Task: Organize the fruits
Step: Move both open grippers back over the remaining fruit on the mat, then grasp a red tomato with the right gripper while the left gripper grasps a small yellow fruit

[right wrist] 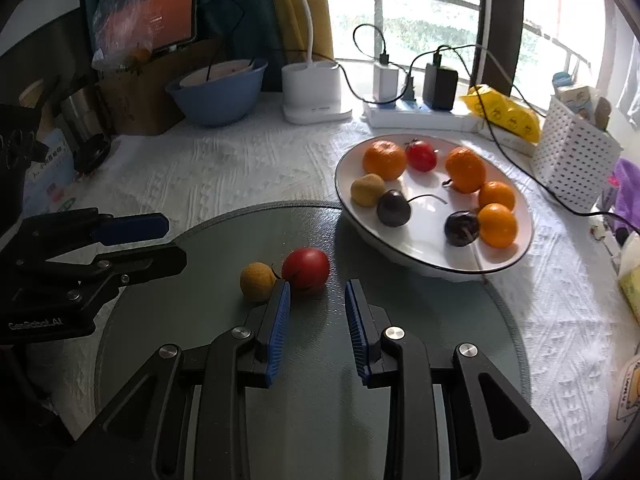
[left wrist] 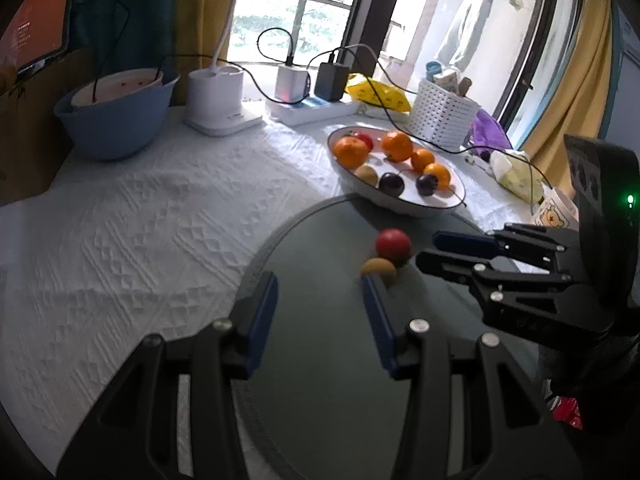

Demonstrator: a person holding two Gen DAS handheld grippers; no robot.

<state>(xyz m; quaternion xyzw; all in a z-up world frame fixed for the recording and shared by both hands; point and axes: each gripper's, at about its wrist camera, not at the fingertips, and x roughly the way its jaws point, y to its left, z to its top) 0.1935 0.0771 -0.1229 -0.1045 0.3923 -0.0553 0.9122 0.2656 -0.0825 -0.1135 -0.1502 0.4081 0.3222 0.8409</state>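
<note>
Left gripper (left wrist: 318, 292) held low and level, blue-padded fingers (left wrist: 262, 312) spread wide apart, nothing between them. Right gripper (right wrist: 316, 296) likewise level, jaws parted more narrowly and empty, its ribbed blue pads (right wrist: 278, 328) facing each other. Seen from the left wrist, right gripper (left wrist: 428, 250) reaching in from the right, fingertips pointing left.

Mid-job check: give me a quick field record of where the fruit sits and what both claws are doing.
surface: round grey mat on a white tablecloth
on mat: red fruit and small yellow fruit, side by side
white plate: four oranges, one red, one yellow, two dark purple fruits
left claw: open, empty, over the mat near the yellow fruit
right claw: open, empty, just short of the red fruit
clutter behind: blue bowl, white basket, chargers with cables
</note>
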